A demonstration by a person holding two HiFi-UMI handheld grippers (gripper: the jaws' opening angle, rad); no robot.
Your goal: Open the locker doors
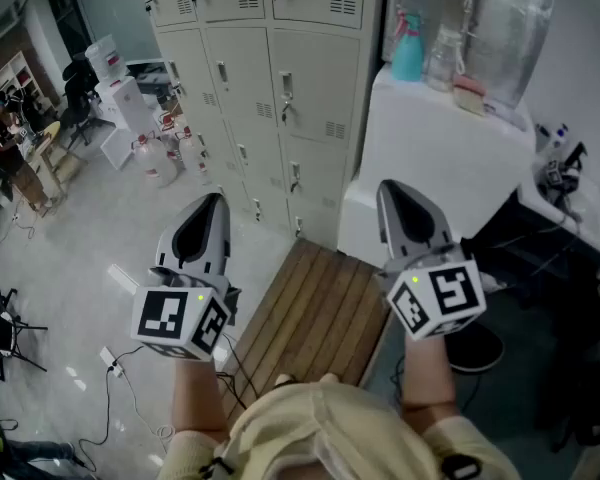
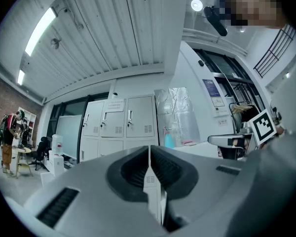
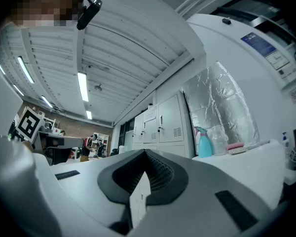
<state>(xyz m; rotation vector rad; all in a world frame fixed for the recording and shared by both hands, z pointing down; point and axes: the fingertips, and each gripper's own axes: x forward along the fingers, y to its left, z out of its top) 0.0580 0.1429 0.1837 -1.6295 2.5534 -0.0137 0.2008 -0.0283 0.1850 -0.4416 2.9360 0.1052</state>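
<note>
Pale grey locker doors (image 1: 315, 93) stand shut, in stacked rows

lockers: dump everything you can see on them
The lockers are a bank of pale grey, metal-looking units, with doors stacked in columns. Each door has a vertical handle and a louvred vent. Every visible door is shut. They stand upright on the floor, beside a white cabinet. Nothing is touching the doors.

The lockers (image 1: 280, 78) are cut off by the head view's top edge. The paper notice (image 2: 114, 105) on a far door is too small to read. The wooden bench (image 1: 315, 308) has its near end hidden under the person's head (image 1: 320, 433).
</note>
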